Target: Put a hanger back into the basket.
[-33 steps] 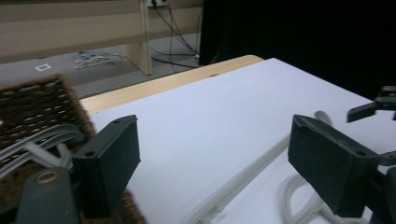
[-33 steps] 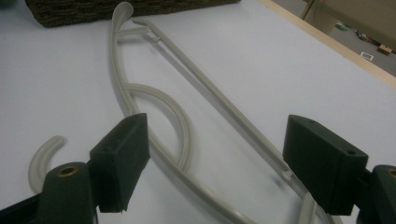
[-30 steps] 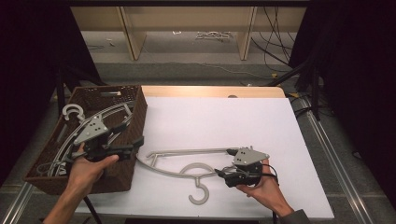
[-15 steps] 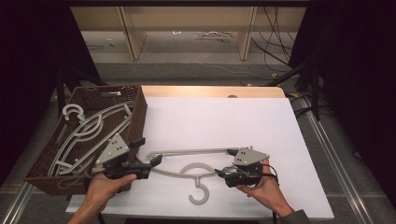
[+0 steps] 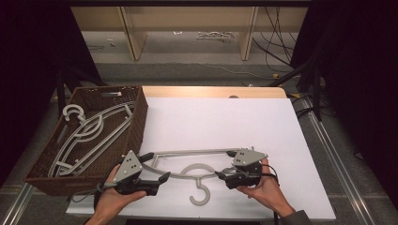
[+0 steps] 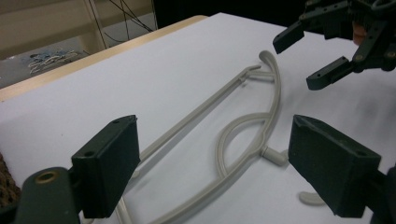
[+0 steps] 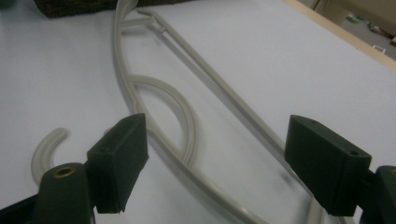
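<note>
A grey plastic hanger (image 5: 197,152) lies flat on the white table (image 5: 216,117), its hook (image 5: 199,196) toward the front edge. My left gripper (image 5: 157,167) is open at the hanger's left end, jaws pointing right. The right gripper (image 5: 224,165) is open at the hanger's right end, jaws pointing left. In the left gripper view the hanger (image 6: 243,121) runs away between the wide-apart jaws of the left gripper (image 6: 219,163), and the right gripper (image 6: 322,51) hangs open beyond it. In the right gripper view the hanger (image 7: 163,88) lies between the spread jaws of the right gripper (image 7: 222,163).
A dark woven basket (image 5: 141,117) stands at the table's left edge and holds more grey hangers (image 5: 89,133). Its corner (image 7: 70,7) shows at the top of the right gripper view. Wooden shelving (image 5: 187,28) and cables lie on the floor beyond the table.
My left gripper has come out of the basket and moved right and forward, down to the hanger's left end. The right gripper and the hanger have stayed put.
</note>
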Demonstrator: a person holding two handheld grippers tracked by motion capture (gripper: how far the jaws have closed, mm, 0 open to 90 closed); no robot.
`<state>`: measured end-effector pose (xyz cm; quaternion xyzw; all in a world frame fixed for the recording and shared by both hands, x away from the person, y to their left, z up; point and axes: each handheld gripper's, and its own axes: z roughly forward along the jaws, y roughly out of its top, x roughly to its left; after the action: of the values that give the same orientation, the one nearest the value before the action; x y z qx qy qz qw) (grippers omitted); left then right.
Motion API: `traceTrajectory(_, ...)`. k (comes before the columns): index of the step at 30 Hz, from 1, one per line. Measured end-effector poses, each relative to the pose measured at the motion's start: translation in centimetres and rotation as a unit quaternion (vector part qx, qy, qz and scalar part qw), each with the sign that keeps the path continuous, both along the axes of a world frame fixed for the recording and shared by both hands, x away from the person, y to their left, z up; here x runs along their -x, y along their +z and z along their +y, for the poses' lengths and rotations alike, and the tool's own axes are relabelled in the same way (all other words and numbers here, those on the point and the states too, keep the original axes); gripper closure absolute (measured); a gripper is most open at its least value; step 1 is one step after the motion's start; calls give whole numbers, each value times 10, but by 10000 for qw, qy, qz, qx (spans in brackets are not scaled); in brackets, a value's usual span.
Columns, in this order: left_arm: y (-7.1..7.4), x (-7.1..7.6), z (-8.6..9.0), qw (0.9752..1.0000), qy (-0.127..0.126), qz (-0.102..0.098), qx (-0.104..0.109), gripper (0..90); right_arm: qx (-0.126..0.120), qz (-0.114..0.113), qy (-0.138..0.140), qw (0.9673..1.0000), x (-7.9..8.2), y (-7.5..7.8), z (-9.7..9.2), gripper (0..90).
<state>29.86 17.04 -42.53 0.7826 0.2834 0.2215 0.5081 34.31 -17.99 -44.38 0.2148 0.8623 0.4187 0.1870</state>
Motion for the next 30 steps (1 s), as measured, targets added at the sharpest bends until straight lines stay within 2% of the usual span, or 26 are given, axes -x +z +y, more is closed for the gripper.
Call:
traceTrajectory(1,-2,1,-1,9999,-24,-23,-122,165,63,60,18,10000,-1,-1,0,208)
traceTrajectory(4,-6,2,-6,9998,-129,49,-157,166,201,226,97,9995,-4,-6,4,193)
traceTrajectory(7,-9,3,-8,9995,-198,103,-219,167,458,385,251,9979,-8,-12,8,189)
traceTrajectory(9,-10,3,-10,9993,-255,83,-251,168,656,554,331,9958,-11,-16,11,191)
traceTrajectory(11,-10,3,-10,9992,-282,93,-267,168,797,616,366,9942,-13,-21,14,193)
traceTrajectory(13,-12,4,-11,9993,-278,162,-207,167,907,797,360,9920,-16,-23,15,217)
traceTrajectory(15,-12,4,-11,9993,-268,170,-197,168,954,855,437,9908,-18,-25,17,254)
traceTrajectory(17,-12,3,-11,9993,-260,151,-234,168,1031,878,473,9897,-20,-27,17,254)
traceTrajectory(22,-13,3,-12,9990,-329,177,-231,169,1016,926,499,9892,-25,-29,17,287)
traceTrajectory(26,-14,3,-13,9989,-334,191,-256,170,1105,997,618,9869,-31,-30,17,354)
traceTrajectory(27,-13,3,-13,9987,-385,132,-313,171,1143,1008,666,9861,-33,-30,18,375)
traceTrajectory(30,-13,3,-13,9987,-404,139,-289,172,1249,1103,768,9830,-36,-30,19,434)
